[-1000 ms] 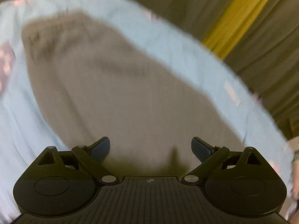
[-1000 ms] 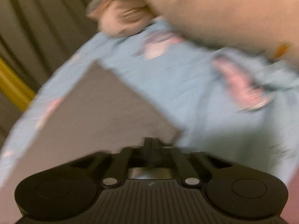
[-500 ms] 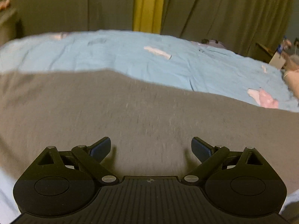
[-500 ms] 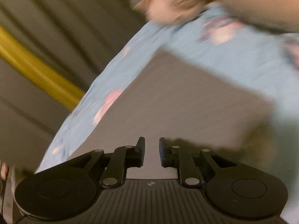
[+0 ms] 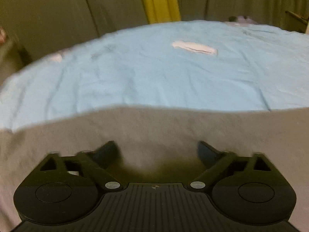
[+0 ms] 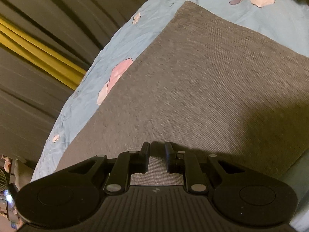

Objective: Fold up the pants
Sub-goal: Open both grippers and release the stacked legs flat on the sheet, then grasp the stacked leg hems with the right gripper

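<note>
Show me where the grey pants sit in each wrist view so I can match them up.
Left wrist: grey pants fill the lower half, ahead of the open left gripper.
Right wrist: grey pants fill centre and right, beyond the right gripper.
Shared landmark: blue bedsheet and yellow curtain.

Dim warm light; motion blur; fisheye-bent edges; tongs' shadows on fabric.

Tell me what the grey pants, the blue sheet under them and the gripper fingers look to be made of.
Grey pants: a soft knit, likely cotton jersey; fine heathered ribbing, matte. Blue sheet: thin woven fabric, probably cotton; small creases, printed pink patches, no sheen. Fingers of the right gripper: black moulded plastic by the look, semi-matte, with metal pivot pins. The left gripper looks alike.
</note>
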The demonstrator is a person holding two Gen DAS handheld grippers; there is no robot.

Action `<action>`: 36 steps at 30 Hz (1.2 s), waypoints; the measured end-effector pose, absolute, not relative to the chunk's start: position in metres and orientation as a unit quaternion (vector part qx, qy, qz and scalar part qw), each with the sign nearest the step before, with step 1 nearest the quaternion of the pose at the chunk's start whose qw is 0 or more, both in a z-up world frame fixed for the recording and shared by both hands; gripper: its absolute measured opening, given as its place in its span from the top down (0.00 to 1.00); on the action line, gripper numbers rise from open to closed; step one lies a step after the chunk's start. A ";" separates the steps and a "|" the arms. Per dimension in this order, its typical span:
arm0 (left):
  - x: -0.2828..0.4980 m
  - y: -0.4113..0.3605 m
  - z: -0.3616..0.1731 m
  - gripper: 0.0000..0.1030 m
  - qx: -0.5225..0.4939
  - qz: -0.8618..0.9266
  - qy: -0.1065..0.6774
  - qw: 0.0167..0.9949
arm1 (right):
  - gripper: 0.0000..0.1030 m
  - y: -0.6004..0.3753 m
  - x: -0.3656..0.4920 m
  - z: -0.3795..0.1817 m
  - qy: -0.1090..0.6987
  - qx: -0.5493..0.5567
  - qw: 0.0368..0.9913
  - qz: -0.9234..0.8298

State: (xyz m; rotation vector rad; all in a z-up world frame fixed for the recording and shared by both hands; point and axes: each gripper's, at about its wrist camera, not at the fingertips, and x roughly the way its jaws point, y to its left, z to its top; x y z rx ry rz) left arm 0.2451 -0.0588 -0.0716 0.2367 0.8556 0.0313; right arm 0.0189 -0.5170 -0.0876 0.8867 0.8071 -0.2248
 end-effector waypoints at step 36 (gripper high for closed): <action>0.127 0.047 -0.057 0.00 -0.077 0.109 0.485 0.865 | 1.00 -0.574 -0.004 -0.084 0.338 0.423 0.825 -0.163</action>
